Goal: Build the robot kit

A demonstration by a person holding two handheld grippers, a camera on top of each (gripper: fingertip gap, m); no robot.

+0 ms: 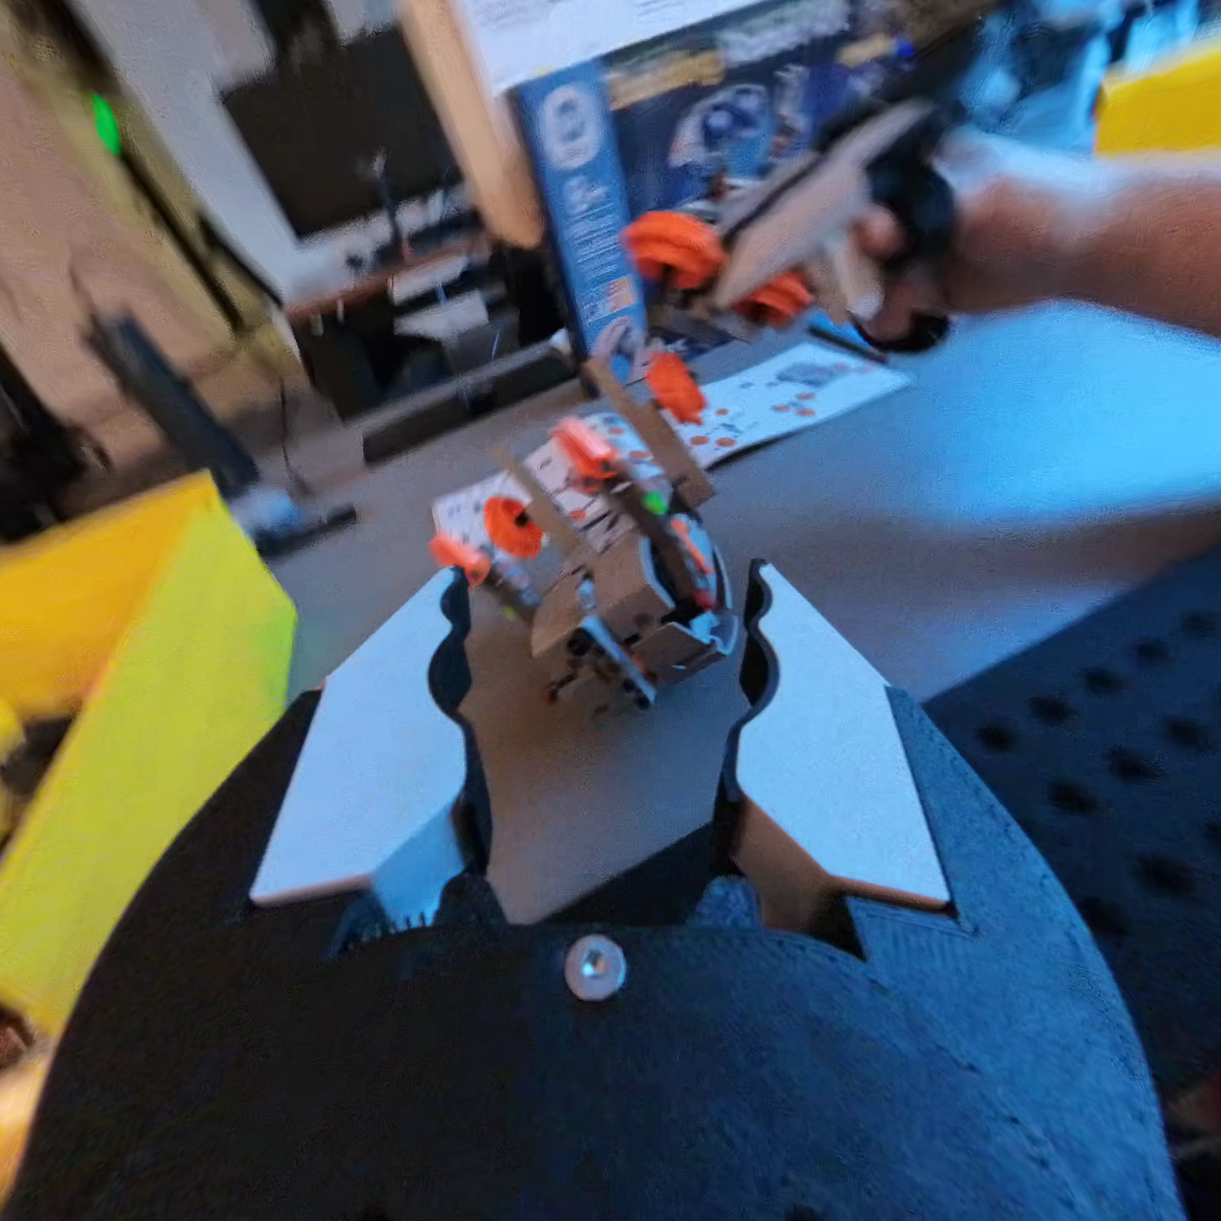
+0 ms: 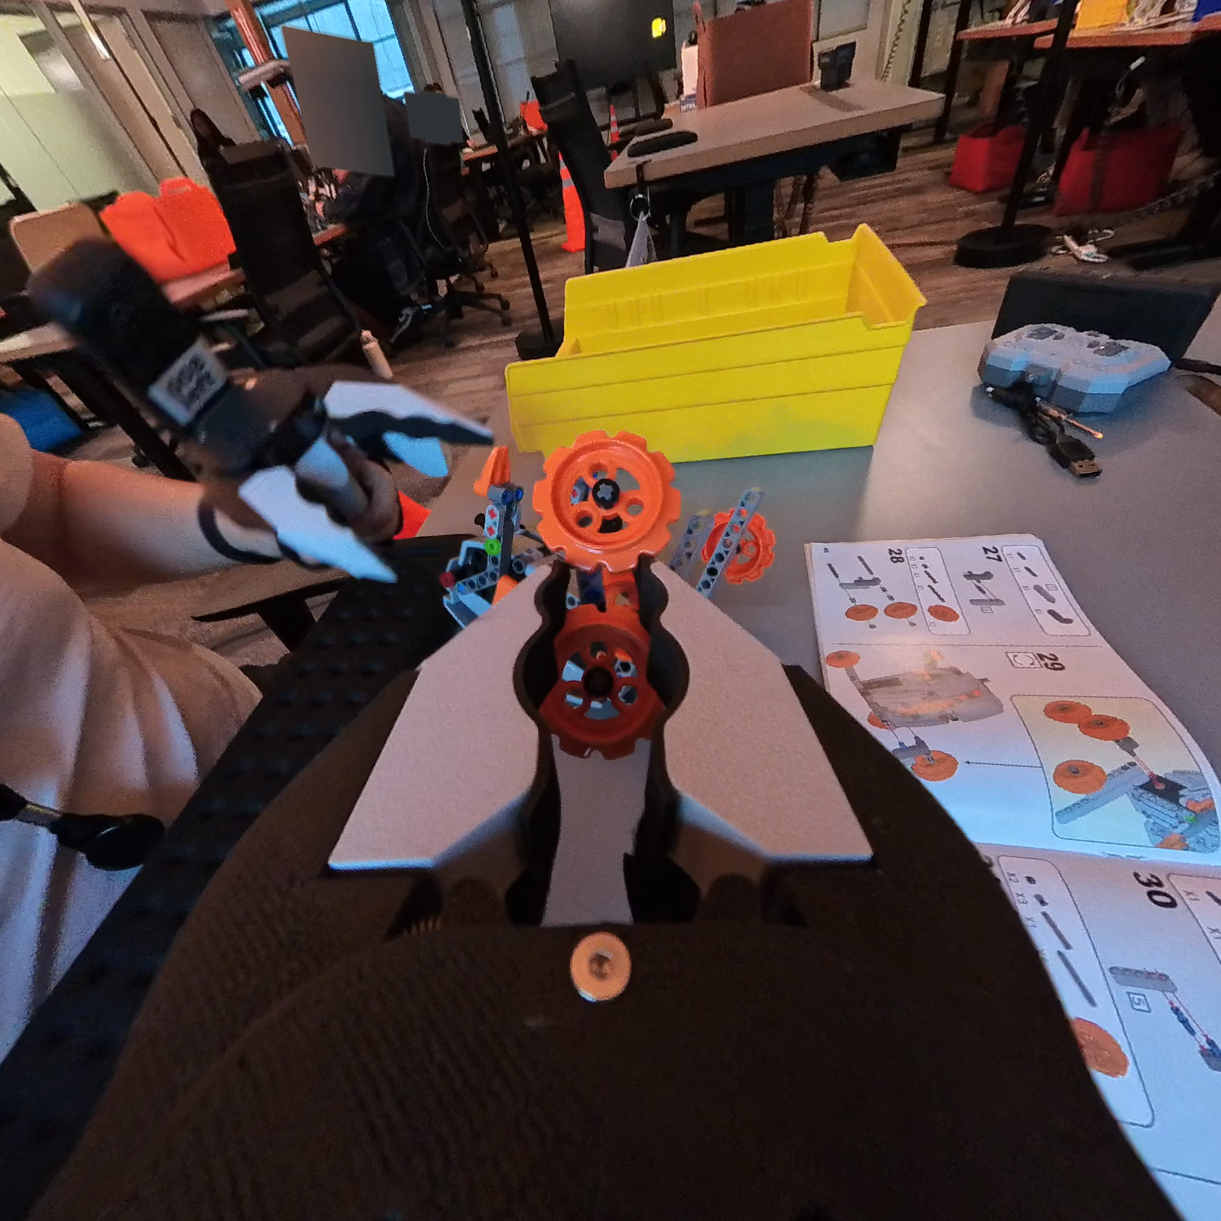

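A grey toy-brick model (image 1: 614, 614) with orange wheels stands on the grey table (image 1: 925, 502). My left gripper (image 1: 608, 588) is open, with the model's near end between its fingertips and not gripped. My right gripper (image 2: 602, 567) is shut on an orange wheel assembly (image 2: 598, 687). A second orange wheel (image 2: 604, 502) sticks out past its tips. In the left wrist view the right gripper (image 1: 713, 264) holds these wheels (image 1: 674, 251) above the model, blurred. In the right wrist view the left gripper (image 2: 436, 509) is open to the left of the model (image 2: 476, 575).
An open instruction booklet (image 2: 991, 694) lies on the right. A yellow bin (image 2: 713, 370) stands behind the model, and another yellow bin (image 1: 132, 694) is at my left. A blue product box (image 1: 581, 198), a grey controller (image 2: 1070, 363) and a black perforated mat (image 1: 1090, 760) are also here. There is about 12 cm between the tips of the two grippers.
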